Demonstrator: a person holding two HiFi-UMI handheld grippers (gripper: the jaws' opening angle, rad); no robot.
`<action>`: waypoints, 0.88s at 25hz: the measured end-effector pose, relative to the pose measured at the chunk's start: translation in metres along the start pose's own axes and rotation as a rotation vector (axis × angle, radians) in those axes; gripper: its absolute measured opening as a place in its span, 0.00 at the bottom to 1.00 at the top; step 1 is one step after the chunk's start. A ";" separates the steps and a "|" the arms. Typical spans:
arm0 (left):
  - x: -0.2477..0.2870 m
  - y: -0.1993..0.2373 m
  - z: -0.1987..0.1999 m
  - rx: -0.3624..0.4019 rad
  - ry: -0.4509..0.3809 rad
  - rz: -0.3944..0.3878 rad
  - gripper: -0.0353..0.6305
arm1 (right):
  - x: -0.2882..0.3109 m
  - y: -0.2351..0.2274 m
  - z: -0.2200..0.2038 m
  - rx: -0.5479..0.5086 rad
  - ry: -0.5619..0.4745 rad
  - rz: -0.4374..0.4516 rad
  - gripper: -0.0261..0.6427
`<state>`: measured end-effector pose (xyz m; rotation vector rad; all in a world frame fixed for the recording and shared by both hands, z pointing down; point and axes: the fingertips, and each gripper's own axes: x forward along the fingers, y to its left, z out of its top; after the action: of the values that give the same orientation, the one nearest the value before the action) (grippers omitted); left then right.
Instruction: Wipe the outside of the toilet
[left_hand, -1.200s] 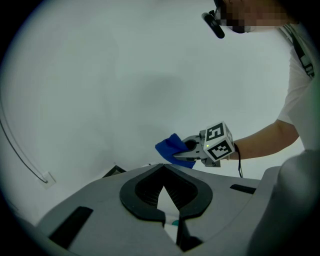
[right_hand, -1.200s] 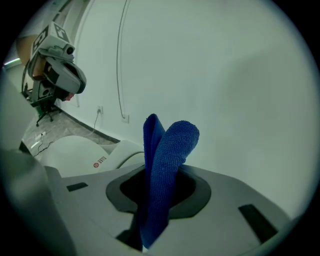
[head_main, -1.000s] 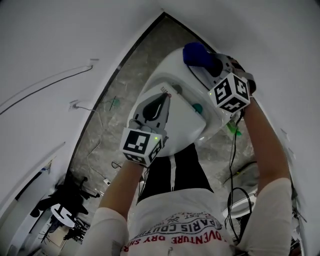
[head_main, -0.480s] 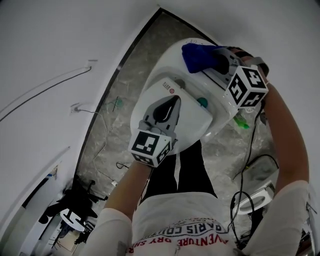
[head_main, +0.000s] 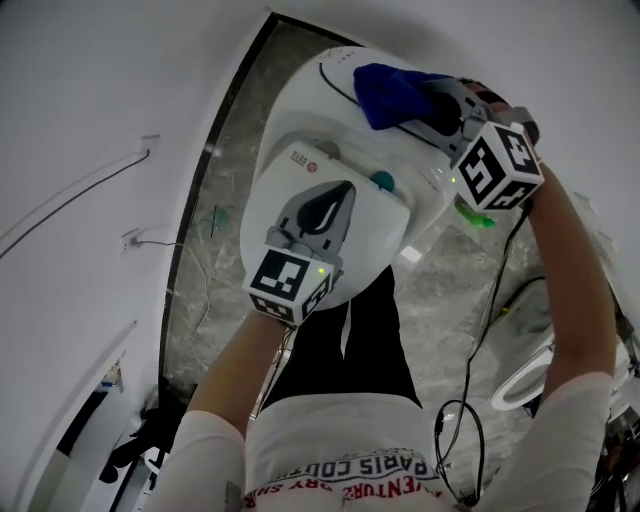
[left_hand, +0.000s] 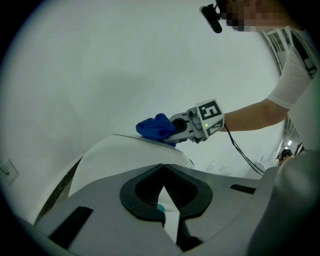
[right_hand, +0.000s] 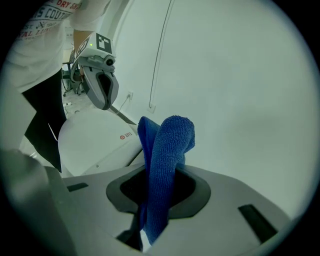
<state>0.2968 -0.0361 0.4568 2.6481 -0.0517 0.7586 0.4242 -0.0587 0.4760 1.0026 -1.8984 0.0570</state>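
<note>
Two grippers working: right gripper (head_main: 432, 103) clamps blue cloth (head_main: 388, 90) against the toilet (head_main: 300, 120), wall (right_hand: 240, 75) close ahead; left gripper (head_main: 322, 208) hovers alongside, jaws together, empty.

Head view: dim and flat, with a grey cast; we see no light source. The wall (head_main: 90, 90) is evenly lit and fades to near black at the lower left corner. The toilet (head_main: 300, 120) reads brightest, without hard glare. Shadows are soft. The floor (head_main: 215, 200) is murky. A green lamp (head_main: 318, 268) glows sharply. Barrel distortion is strong: the wall's foot bows.

Both gripper views: round picture with black corners and darkening toward the rim. Each gripper's own body, close to the lens, is grey and soft. In the right gripper view the cloth (right_hand: 165, 165) is sharp and saturated blue, its weave visible. In the left gripper view the right edge is smeared.
</note>
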 end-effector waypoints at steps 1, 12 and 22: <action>0.002 -0.004 -0.002 0.009 0.002 -0.009 0.06 | -0.004 0.004 -0.004 0.009 -0.001 -0.018 0.15; 0.029 -0.036 -0.018 0.089 0.014 -0.110 0.06 | -0.047 0.046 -0.053 0.137 0.059 -0.197 0.15; 0.032 -0.077 -0.058 0.150 0.074 -0.199 0.06 | -0.070 0.107 -0.110 0.375 0.120 -0.315 0.15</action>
<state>0.3061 0.0592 0.4913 2.7095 0.2947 0.8202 0.4472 0.1024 0.5210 1.5073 -1.6320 0.2904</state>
